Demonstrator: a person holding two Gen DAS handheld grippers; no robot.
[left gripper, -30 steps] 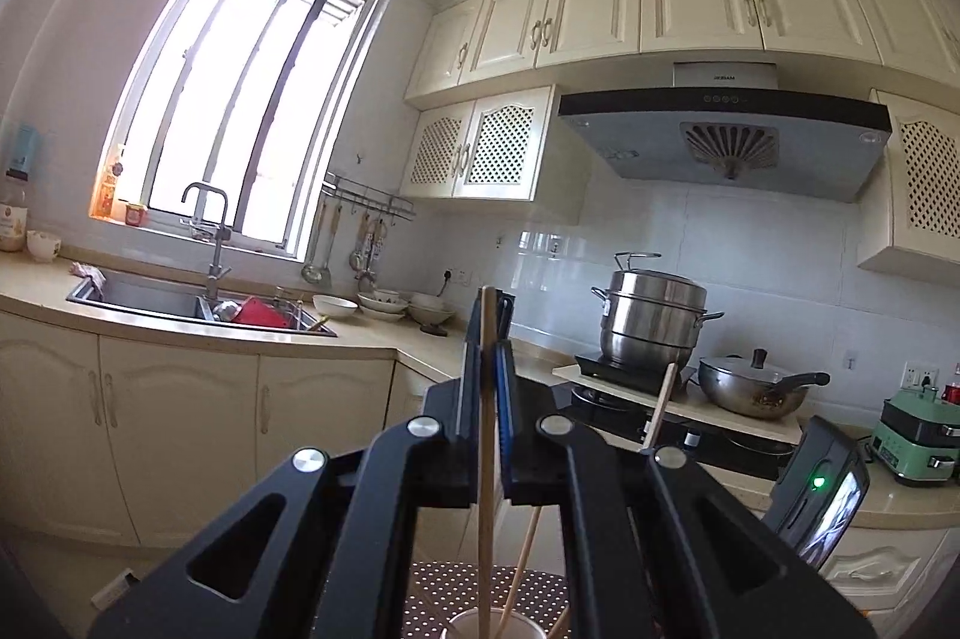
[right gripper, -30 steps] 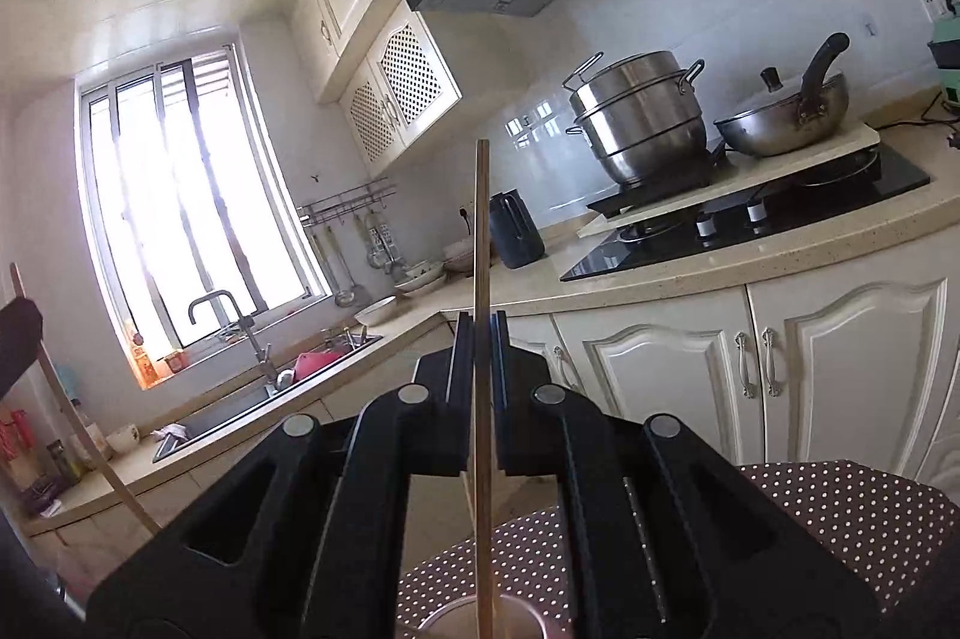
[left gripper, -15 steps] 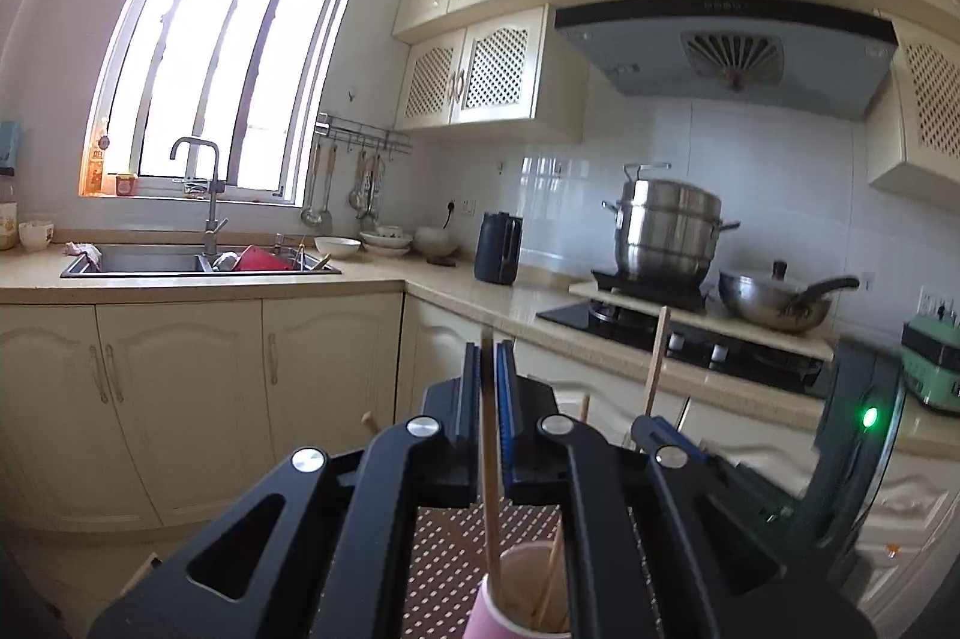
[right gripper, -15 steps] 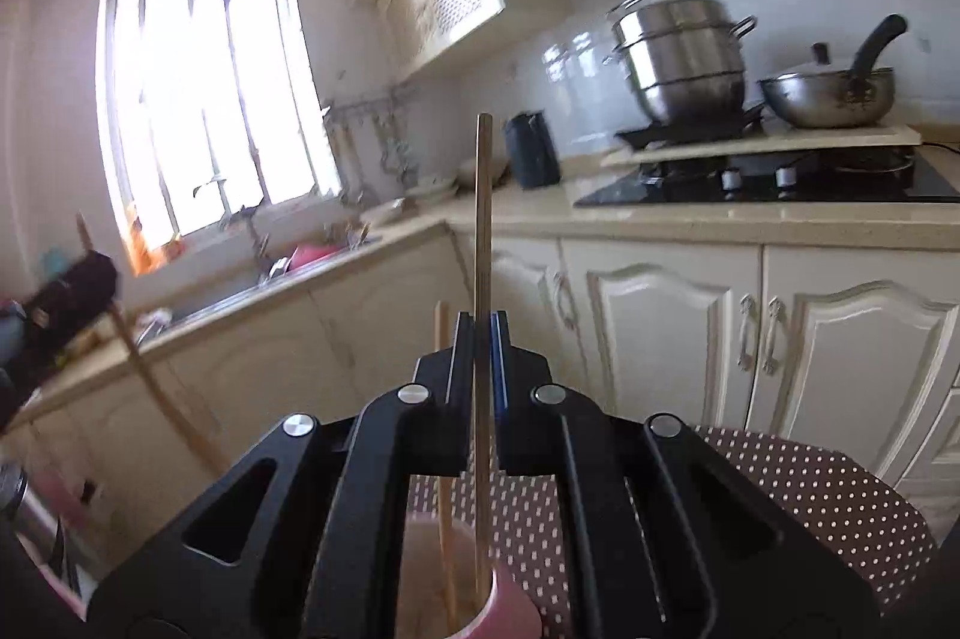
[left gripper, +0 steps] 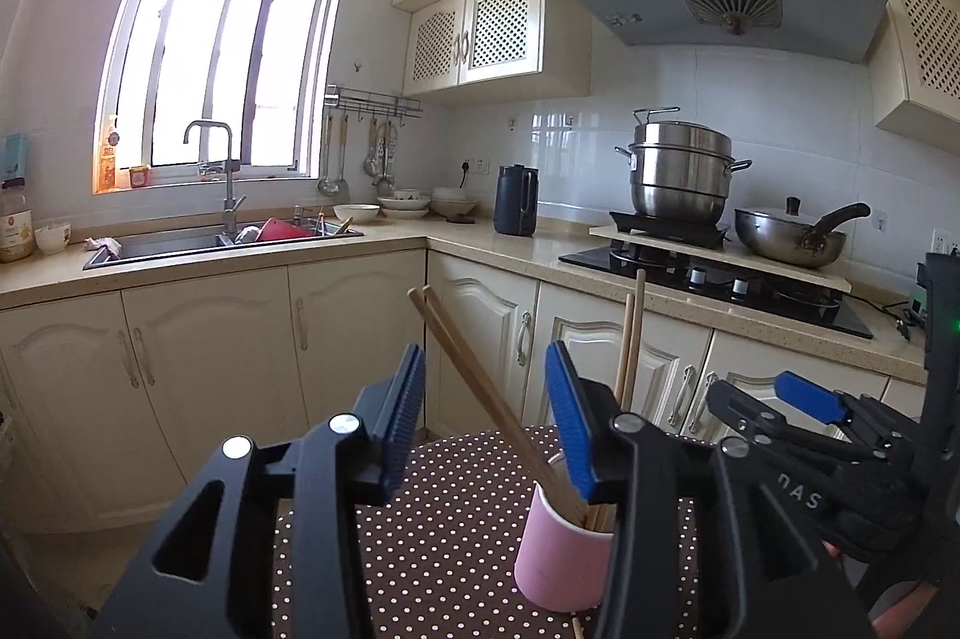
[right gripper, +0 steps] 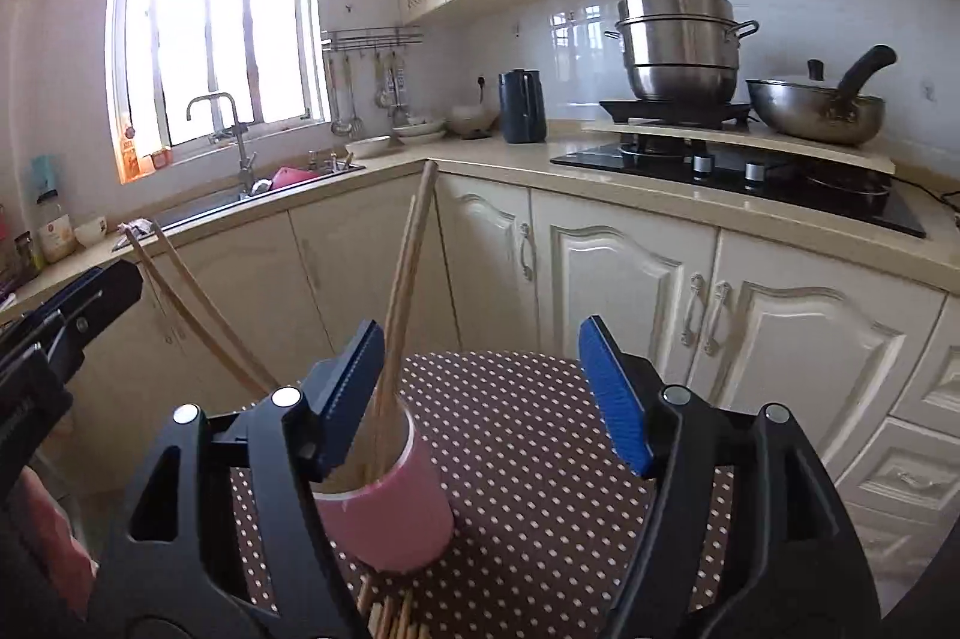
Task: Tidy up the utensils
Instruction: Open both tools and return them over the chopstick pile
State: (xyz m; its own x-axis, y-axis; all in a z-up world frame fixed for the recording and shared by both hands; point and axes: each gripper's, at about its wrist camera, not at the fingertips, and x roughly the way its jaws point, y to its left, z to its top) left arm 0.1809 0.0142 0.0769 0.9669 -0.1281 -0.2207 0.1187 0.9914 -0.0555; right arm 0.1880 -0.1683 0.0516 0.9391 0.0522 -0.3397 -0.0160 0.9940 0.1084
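Note:
A pink cup (left gripper: 561, 558) (right gripper: 390, 510) stands on the brown dotted table (left gripper: 432, 549) (right gripper: 540, 459) with several wooden chopsticks in it. In the left wrist view my left gripper (left gripper: 487, 417) is opening. A leaning pair of chopsticks (left gripper: 474, 381) crosses the gap between its blue pads, and neither pad presses them. Another pair (left gripper: 630, 339) rises behind its right finger. In the right wrist view my right gripper (right gripper: 483, 393) is opening just above and right of the cup. Chopsticks (right gripper: 408, 279) lean past its left pad, free of it. Each gripper shows in the other's view: the right (left gripper: 804, 399), the left (right gripper: 72, 309).
More loose chopsticks (right gripper: 390, 612) lie on the table at the bottom edge of the right wrist view. Cream cabinets (right gripper: 630, 291) stand behind the table. On the counter are a sink (left gripper: 228, 237), a dark kettle (left gripper: 516, 201), and a hob with a steel pot (left gripper: 681, 177) and wok (left gripper: 792, 234).
Both grippers sank toward the pink cup and went from shut on a chopstick each to open. The released chopsticks now lean in the cup.

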